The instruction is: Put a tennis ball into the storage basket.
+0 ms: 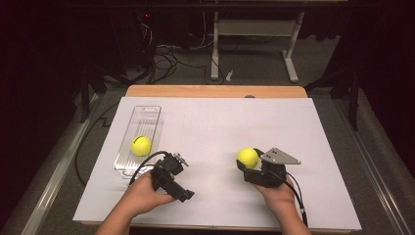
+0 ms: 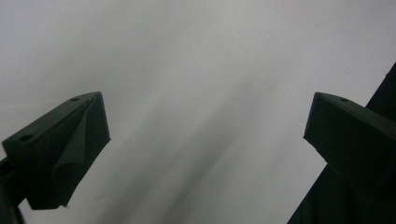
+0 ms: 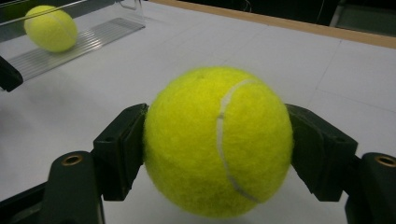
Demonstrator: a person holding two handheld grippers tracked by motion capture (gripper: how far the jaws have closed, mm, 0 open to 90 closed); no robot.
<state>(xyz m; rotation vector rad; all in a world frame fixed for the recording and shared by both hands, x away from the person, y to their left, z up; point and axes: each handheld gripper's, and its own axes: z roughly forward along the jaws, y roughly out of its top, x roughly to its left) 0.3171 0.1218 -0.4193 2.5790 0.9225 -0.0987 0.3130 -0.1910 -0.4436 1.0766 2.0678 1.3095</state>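
While white sheeting covers most of the surface (image 1: 220,127), a strip of bare wood shows along its far edge, toward the top centre of the high view. Next in size, a clear plastic tray (image 1: 147,115) lies lengthwise at the left of the sheet, ribbed on its floor as the right gripper view shows at upper left. Inside it, near its lower end, rests a tennis ball in the tray (image 1: 141,145), yellow-green and fuzzy, touching the tray floor.

Right gripper (image 1: 250,164), lower centre-right of the high view: black body, grey three-cornered plate on top, cable trailing down past the right hand (image 1: 280,196). Its jaws pinch the held tennis ball (image 3: 218,140), one pad on each flank. Ball is bright yellow-green, felt nap plainly visible, one pale curved seam running from upper right of centre down toward lower right. A small dark fleck sits near its top. Whether its underside touches the sheet, cannot tell.

Left gripper (image 1: 180,159), lower centre-left of the high view, just right of the tray's near end and apart from it, gripped by the left hand (image 1: 142,196). Jaws spread wide in its own view, nothing between them, white sheet beyond.

The two balls lie well apart, left and centre-right.
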